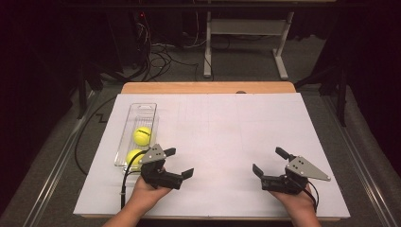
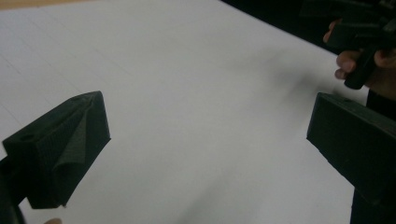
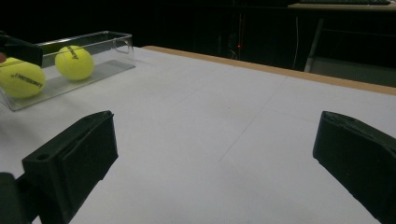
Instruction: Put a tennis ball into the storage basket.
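Two yellow tennis balls lie in a clear plastic tray at the left of the white table: one ball in the tray's middle, the other at its near end. In the right gripper view the same balls sit in the tray at upper left. My left gripper is open just right of the tray's near end, with nothing between its jaws. My right gripper is open near the front right, also with nothing held. In the left gripper view the right gripper shows at upper right.
A white sheet covers the table, with a wooden edge at the back. Beyond it are a metal table frame and cables on the floor. A black cable trails from the left gripper.
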`<state>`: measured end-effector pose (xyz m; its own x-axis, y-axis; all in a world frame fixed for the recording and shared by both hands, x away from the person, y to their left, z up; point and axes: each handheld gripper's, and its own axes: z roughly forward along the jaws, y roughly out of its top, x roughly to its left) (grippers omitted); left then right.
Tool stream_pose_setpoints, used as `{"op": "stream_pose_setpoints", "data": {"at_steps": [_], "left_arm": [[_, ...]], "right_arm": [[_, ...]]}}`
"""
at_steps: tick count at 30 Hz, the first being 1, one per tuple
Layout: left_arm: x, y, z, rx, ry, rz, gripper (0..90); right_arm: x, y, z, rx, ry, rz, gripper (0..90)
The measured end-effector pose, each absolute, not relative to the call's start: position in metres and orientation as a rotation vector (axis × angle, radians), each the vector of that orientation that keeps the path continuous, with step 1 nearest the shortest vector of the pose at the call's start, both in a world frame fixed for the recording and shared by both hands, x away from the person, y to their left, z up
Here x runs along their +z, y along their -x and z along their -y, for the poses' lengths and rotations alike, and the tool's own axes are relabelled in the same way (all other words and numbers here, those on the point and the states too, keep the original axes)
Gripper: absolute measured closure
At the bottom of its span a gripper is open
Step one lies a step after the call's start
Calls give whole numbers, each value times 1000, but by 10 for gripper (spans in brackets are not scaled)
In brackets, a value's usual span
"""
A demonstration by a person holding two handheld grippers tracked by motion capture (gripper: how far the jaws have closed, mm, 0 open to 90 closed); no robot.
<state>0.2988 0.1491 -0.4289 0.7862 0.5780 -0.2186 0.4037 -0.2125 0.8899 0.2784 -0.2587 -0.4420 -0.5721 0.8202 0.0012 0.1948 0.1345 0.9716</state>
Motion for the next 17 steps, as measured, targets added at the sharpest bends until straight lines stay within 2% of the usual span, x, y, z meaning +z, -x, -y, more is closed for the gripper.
{"op": "stream_pose_setpoints", "data": {"at_steps": [17], "left_arm": [[-422,-291,-171,292,-1768,-738,6]], "right_arm": [[-436,-275,261,1500,-915,-1860,2]]}}
